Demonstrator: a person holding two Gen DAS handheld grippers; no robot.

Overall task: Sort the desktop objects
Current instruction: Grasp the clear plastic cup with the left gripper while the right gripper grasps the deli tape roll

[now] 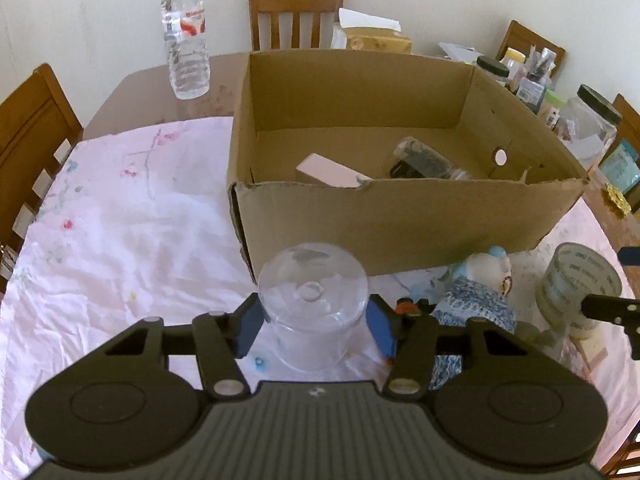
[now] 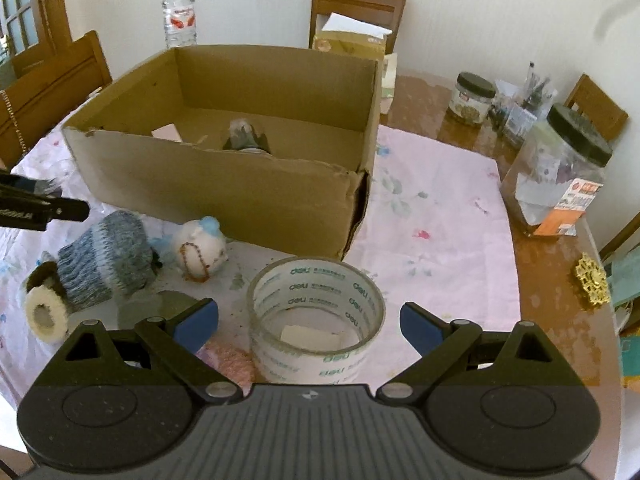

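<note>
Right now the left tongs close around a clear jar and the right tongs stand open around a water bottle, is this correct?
Not quite. The right tongs stand open around a tape roll, as the right wrist view shows. The water bottle stands behind the box. The left tongs do close around the clear jar.

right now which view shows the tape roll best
The right wrist view: the tape roll sits whole and central between the open right tongs. The left wrist view catches it only at the far right edge, partly hidden by a black tong finger.

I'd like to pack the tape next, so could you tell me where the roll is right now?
The tape roll stands on the pink cloth, between the open fingers of the right gripper, just in front of the cardboard box's near corner.
</note>
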